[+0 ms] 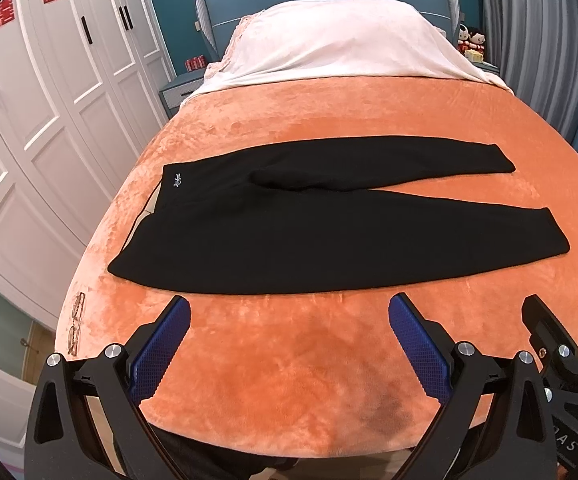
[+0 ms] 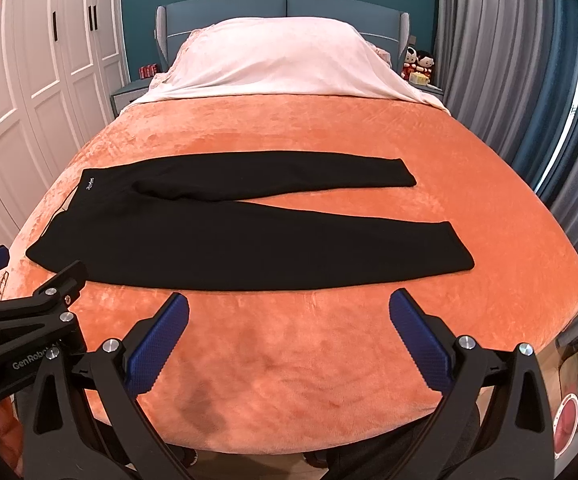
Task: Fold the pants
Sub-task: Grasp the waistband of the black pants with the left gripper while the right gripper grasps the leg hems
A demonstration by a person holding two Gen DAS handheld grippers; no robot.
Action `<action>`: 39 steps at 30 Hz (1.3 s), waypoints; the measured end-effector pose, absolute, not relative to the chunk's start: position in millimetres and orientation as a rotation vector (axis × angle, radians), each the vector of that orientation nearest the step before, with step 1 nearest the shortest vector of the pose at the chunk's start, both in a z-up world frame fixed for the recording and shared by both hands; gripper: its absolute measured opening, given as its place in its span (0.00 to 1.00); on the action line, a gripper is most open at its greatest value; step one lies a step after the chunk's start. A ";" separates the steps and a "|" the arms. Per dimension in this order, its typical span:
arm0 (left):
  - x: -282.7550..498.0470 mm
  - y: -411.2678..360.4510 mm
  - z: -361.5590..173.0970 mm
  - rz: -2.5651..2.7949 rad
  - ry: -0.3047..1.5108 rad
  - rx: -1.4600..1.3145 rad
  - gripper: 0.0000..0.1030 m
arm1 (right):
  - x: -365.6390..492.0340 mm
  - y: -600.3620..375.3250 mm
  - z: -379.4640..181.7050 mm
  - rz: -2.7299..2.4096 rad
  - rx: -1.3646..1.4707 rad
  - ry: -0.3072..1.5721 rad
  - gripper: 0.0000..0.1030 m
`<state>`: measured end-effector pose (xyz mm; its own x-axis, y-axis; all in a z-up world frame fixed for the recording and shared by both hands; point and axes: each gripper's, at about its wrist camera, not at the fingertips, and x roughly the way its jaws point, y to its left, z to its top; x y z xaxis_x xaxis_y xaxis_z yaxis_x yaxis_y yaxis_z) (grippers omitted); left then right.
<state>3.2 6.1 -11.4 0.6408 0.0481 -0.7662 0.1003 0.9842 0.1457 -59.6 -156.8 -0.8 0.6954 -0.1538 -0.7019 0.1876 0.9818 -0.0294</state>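
A pair of black pants (image 1: 329,224) lies flat and spread out across the middle of the bed (image 1: 329,360), on its orange plush cover. The waistband is toward the white wardrobe side, with a small white logo (image 1: 178,179) near its far corner, and the two legs run off to the right, splitting apart toward the cuffs. The far leg is a bit rumpled near the crotch.

Both grippers hang over the near edge of the bed, just short of the pants and touching nothing. The left gripper (image 1: 289,316) has its blue-padded fingers (image 1: 161,348) spread wide apart; the right gripper (image 2: 289,316) is just as wide, nothing between its fingers.

A white blanket (image 1: 337,40) is heaped at the headboard end. A pair of glasses (image 1: 76,322) rests on the bed's left edge, near the waistband.
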 end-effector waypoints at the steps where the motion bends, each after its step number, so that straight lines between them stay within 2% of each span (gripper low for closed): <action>1: 5.9 6.3 -13.4 -0.030 0.881 0.183 0.95 | -56.5 -158.7 -3.1 -0.186 0.050 0.785 0.96; 4: 22.7 11.8 -21.8 -0.030 0.899 0.168 0.95 | -37.4 -181.8 -14.7 -0.162 0.136 0.840 0.96; 8: 59.6 26.9 -35.6 -0.007 0.931 0.121 0.95 | 10.7 -257.5 -33.4 -0.115 0.321 0.797 0.95; 13: 121.1 51.6 -55.9 0.011 0.958 0.037 0.95 | 132.6 -376.2 -78.3 -0.273 0.327 0.855 0.93; 14: 135.4 56.3 -60.2 0.021 0.959 0.032 0.95 | 156.6 -393.0 -85.2 -0.270 0.306 0.877 0.87; 15: 154.1 61.5 -64.7 0.034 0.955 0.033 0.95 | 180.8 -412.5 -91.4 -0.278 0.294 0.882 0.85; 20: 253.3 98.4 -89.0 0.113 0.990 0.009 0.95 | 273.0 -481.9 -119.5 -0.318 0.347 0.932 0.85; 27: 382.3 160.5 -112.7 0.254 1.015 -0.027 0.95 | 348.1 -502.4 -151.5 -0.365 0.290 0.984 0.85; 34: 466.7 217.2 -131.4 0.368 1.022 0.048 0.95 | 387.0 -504.8 -169.4 -0.371 0.245 1.012 0.84; 37: 491.6 247.4 -145.6 0.366 1.085 -0.040 0.95 | 390.2 -504.5 -175.2 -0.368 0.250 1.028 0.68; 39: 502.5 266.8 -155.5 0.408 1.110 -0.086 0.95 | 390.5 -504.4 -179.3 -0.377 0.253 1.034 0.65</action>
<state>502.5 266.8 -155.5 0.3786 0.2761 -0.8834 -0.3613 0.9228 0.1336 390.5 -504.4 -179.3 0.4559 -0.1847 -0.8706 0.4195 0.9074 0.0271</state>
